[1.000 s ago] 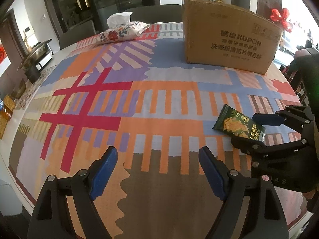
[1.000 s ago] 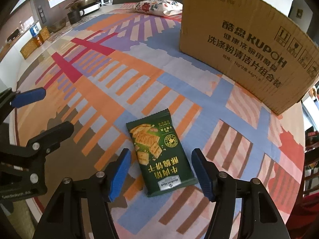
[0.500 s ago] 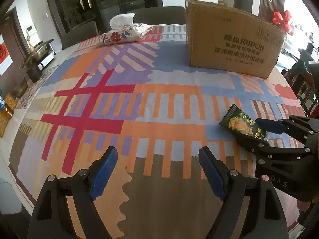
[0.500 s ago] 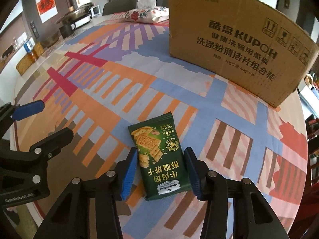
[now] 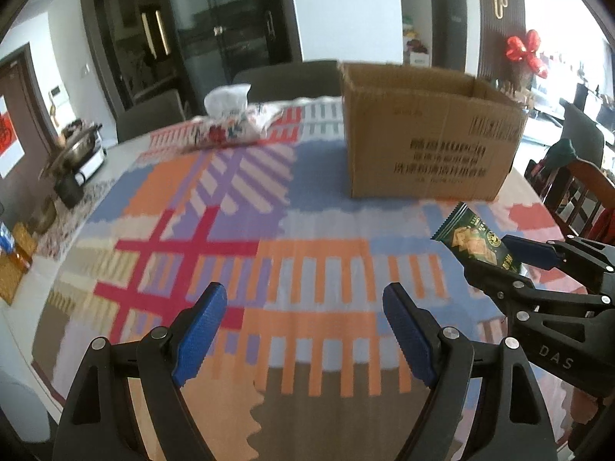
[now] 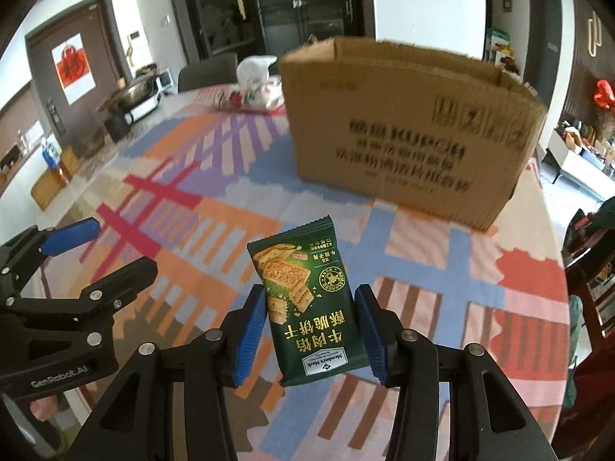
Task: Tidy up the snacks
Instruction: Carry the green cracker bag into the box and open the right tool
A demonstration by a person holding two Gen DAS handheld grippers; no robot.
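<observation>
A green cracker packet [image 6: 307, 299] hangs above the patterned tablecloth, pinched at its sides by my right gripper [image 6: 311, 330], which is shut on it. From the left wrist view the same packet [image 5: 474, 240] sticks out of the right gripper [image 5: 511, 259] at the right edge. An open cardboard box [image 6: 407, 130] stands behind it on the table, also visible as the box [image 5: 426, 130] at the far right. My left gripper [image 5: 305, 330] is open over the cloth with nothing between its blue pads.
A floral tissue pouch [image 5: 234, 123] lies at the table's far side, left of the box. Dark chairs [image 5: 284, 77] stand behind the table, and a wooden chair [image 5: 576, 199] at the right. A pot and small items sit on a side counter [image 5: 65, 176] to the left.
The right gripper's jaws closed onto the packet lying on the cloth and lifted it off the table. Both grippers rose, so more of the room and the box's open top show.
</observation>
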